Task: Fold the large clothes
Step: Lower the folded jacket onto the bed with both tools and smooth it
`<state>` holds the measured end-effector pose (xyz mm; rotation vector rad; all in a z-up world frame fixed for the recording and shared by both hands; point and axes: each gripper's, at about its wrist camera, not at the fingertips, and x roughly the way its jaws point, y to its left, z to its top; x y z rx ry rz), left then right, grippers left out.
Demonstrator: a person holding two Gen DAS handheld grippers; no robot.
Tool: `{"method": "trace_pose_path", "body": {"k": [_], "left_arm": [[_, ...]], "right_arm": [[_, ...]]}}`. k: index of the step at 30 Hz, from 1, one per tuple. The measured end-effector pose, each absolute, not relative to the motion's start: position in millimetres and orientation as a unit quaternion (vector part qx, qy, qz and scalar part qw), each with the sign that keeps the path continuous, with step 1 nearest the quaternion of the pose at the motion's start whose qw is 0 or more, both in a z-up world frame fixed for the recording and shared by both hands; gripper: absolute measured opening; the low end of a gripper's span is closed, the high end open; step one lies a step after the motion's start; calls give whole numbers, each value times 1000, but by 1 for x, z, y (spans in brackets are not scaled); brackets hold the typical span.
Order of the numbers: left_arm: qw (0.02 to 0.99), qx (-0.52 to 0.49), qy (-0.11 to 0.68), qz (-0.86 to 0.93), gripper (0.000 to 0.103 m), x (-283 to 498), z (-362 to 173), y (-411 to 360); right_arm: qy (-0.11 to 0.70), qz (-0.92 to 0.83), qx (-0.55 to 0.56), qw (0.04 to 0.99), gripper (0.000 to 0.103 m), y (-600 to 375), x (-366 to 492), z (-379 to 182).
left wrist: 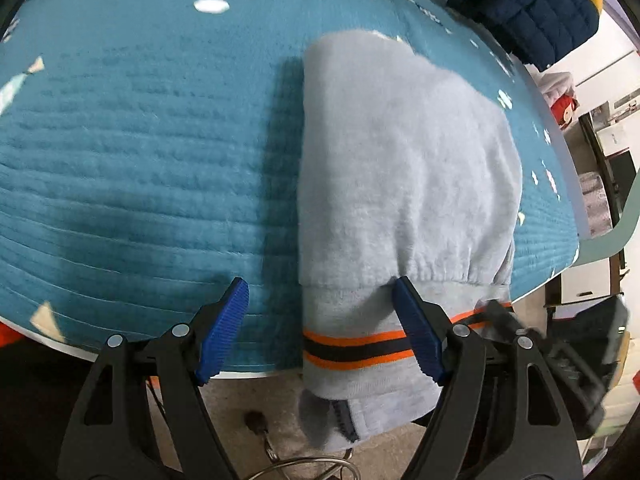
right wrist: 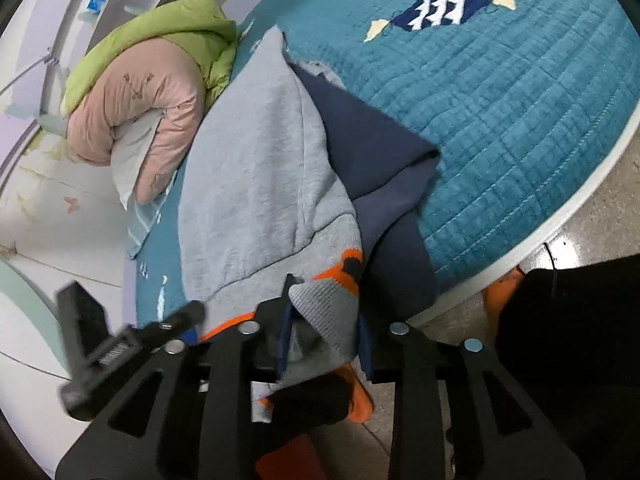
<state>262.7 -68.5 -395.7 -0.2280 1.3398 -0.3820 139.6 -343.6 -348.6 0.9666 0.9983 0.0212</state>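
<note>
A light grey sweatshirt [left wrist: 400,168] with an orange and black striped hem [left wrist: 352,350] lies folded on the teal quilted bed cover [left wrist: 140,140], its hem hanging over the front edge. My left gripper [left wrist: 320,320] is open; its right finger [left wrist: 416,328] rests on the hem, its left finger [left wrist: 224,328] over the bare cover. In the right wrist view the sweatshirt [right wrist: 260,184] shows its dark blue part [right wrist: 372,152]. My right gripper [right wrist: 324,344] is shut on the ribbed hem [right wrist: 324,300] at the bed's edge.
A green and pink rolled duvet [right wrist: 152,92] lies beyond the sweatshirt. A dark navy padded jacket [left wrist: 532,4] sits at the far right corner of the bed. The cover's white edge [right wrist: 560,220] borders a tiled floor [right wrist: 600,208]. A metal ring [left wrist: 304,466] lies on the floor below.
</note>
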Motion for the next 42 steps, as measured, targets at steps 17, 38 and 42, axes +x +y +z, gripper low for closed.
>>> {"method": "trace_pose_path", "body": {"k": [17,38,42], "left_arm": [[757,-99,624,-167,78,270,-398,-86],[761,-64,617,-193,54,266,-389,-125],[787,-38,582,-200,30,259,-367,-126]], "right_arm": [[487,26,492,721,59,-372,146,-387],[478,61,481,733,35,-351,176,-376],[467,66,441,763,25,-336,182,-345]]}}
